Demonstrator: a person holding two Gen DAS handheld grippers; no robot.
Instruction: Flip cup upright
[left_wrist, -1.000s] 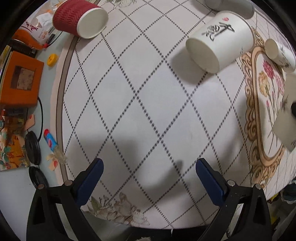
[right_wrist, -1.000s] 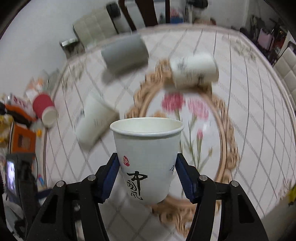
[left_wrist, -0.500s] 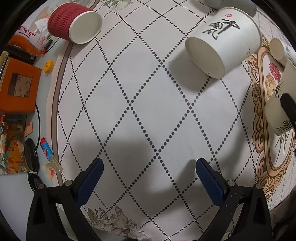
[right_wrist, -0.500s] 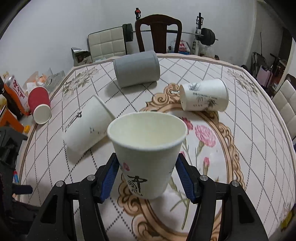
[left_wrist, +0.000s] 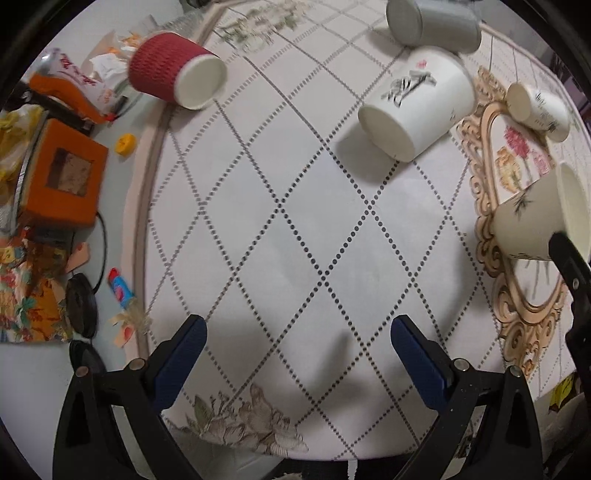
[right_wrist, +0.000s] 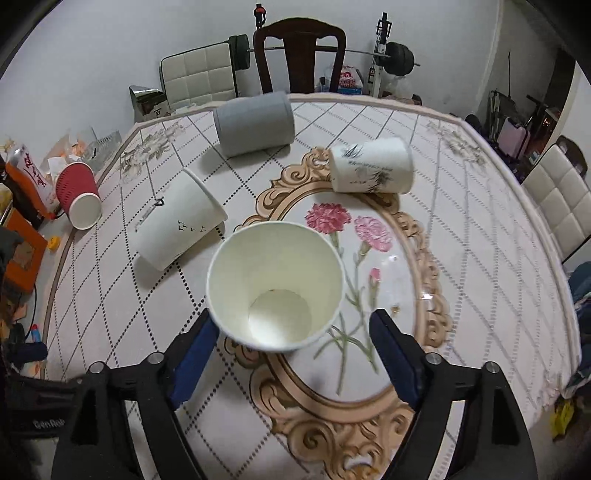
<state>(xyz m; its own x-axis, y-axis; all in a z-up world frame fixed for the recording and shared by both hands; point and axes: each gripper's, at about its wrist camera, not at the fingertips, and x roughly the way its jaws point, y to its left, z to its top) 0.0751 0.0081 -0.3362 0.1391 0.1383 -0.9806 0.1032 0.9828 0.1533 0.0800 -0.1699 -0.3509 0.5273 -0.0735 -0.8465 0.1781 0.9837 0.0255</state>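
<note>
A white paper cup (right_wrist: 275, 291) stands upright on the flowered table mat, mouth up, between the blue pads of my right gripper (right_wrist: 291, 343). The jaws are wide apart; the left pad is next to the cup and the right pad is clear of it. The same cup (left_wrist: 535, 225) shows at the right edge of the left wrist view. My left gripper (left_wrist: 297, 354) is open and empty above the diamond-patterned cloth. A white cup with black script (left_wrist: 415, 105) (right_wrist: 177, 221) lies on its side.
More cups lie on their sides: a grey one (right_wrist: 255, 123), a white one with bamboo print (right_wrist: 371, 166) and a red ribbed one (right_wrist: 77, 195) (left_wrist: 173, 70). An orange box (left_wrist: 62, 173) and clutter sit left of the table. Chairs stand behind.
My right gripper has set the cup down upright and opened its jaws, letting go of it. The left gripper stayed open and shifted slightly over the cloth.
</note>
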